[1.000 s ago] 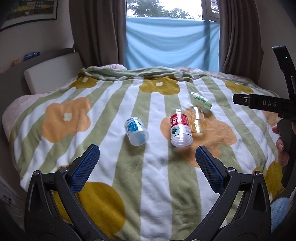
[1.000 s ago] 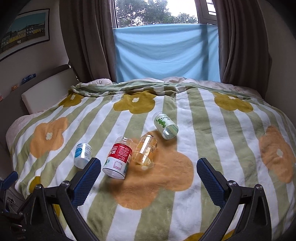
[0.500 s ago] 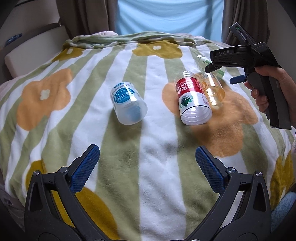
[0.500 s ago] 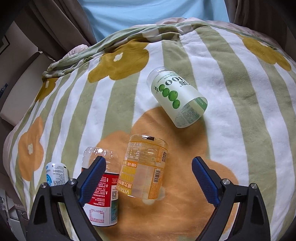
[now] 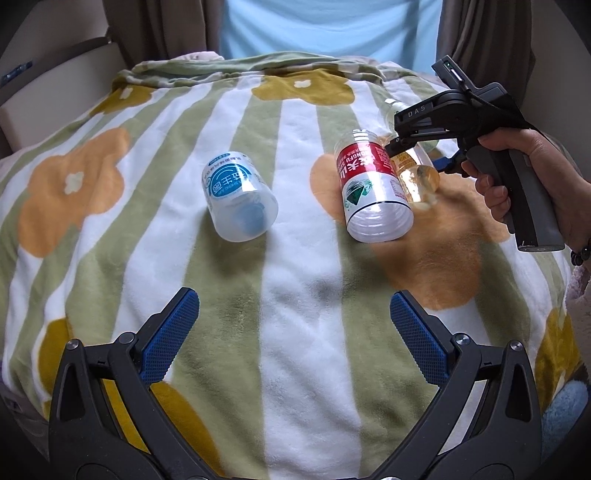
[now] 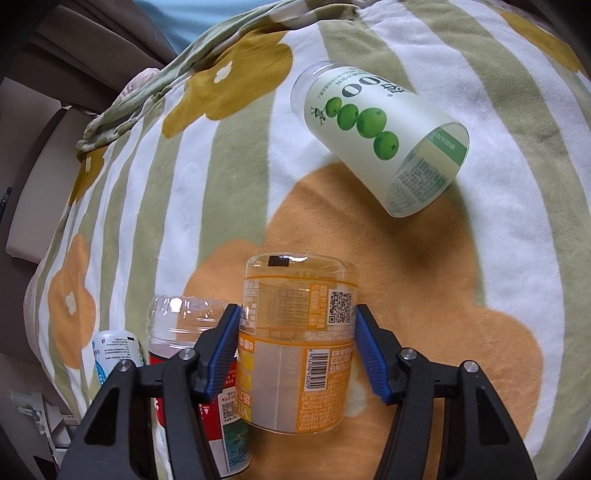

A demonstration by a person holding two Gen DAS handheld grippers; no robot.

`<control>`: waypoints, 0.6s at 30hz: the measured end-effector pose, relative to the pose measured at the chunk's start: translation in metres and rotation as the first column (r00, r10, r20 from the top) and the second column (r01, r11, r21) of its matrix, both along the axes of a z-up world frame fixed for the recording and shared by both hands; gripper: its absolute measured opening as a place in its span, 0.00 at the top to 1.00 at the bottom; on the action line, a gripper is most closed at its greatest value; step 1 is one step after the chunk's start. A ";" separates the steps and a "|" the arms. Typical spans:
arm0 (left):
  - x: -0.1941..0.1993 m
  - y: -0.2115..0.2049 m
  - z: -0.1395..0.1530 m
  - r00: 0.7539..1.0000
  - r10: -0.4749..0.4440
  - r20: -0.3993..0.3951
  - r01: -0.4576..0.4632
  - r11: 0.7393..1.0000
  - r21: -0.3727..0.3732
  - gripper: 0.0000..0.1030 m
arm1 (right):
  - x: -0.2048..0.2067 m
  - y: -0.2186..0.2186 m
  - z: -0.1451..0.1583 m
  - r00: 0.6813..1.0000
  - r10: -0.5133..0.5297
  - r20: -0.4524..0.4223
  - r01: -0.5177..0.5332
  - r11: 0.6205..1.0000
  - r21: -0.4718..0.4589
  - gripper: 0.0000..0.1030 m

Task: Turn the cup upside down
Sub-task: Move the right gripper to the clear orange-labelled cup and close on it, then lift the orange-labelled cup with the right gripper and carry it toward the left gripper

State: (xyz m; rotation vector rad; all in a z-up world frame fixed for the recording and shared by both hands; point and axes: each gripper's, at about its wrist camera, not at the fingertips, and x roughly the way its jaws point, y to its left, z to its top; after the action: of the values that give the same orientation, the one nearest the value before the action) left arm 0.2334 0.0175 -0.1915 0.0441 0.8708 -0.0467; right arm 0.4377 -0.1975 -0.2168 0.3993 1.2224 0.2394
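While the left gripper (image 5: 293, 325) hovers with jaws apart, the right gripper (image 6: 295, 350) has its jaws clamped on the orange cup (image 6: 295, 347) lying on the bed (image 6: 424, 295).

Soft, even daylight comes from the curtained window (image 5: 332, 26). Shadows are faint. Fisheye bending curves the edges, corners darken, and focus stays sharp.
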 end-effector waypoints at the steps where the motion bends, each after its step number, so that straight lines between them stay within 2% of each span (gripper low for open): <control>1: -0.001 0.000 0.001 1.000 0.000 0.001 0.000 1.000 0.001 0.00 | -0.001 0.001 0.001 1.000 0.001 0.003 -0.001 1.000 -0.002 0.45; 5: -0.004 0.002 0.004 1.000 0.002 -0.006 -0.002 1.000 -0.003 0.00 | -0.007 -0.002 0.012 1.000 0.005 0.025 -0.005 1.000 -0.003 0.45; 9: -0.012 0.002 0.013 1.000 0.005 0.002 -0.005 1.000 -0.002 0.00 | -0.028 -0.005 0.039 0.996 0.041 0.081 -0.039 0.999 -0.028 0.46; 14: -0.027 0.000 0.022 1.000 -0.012 0.008 0.012 0.999 -0.040 0.00 | -0.076 -0.003 0.074 0.981 0.114 0.156 -0.103 0.992 -0.079 0.45; 18: -0.042 -0.003 0.025 1.000 -0.016 0.007 0.017 0.999 -0.033 0.00 | -0.126 0.002 0.083 0.965 0.194 0.175 -0.174 0.977 -0.122 0.46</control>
State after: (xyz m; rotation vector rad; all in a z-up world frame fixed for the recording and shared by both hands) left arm 0.1917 0.0141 -0.1664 0.0201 0.8623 -0.0766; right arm 0.3121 -0.1957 -0.1333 0.1662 1.0830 0.3616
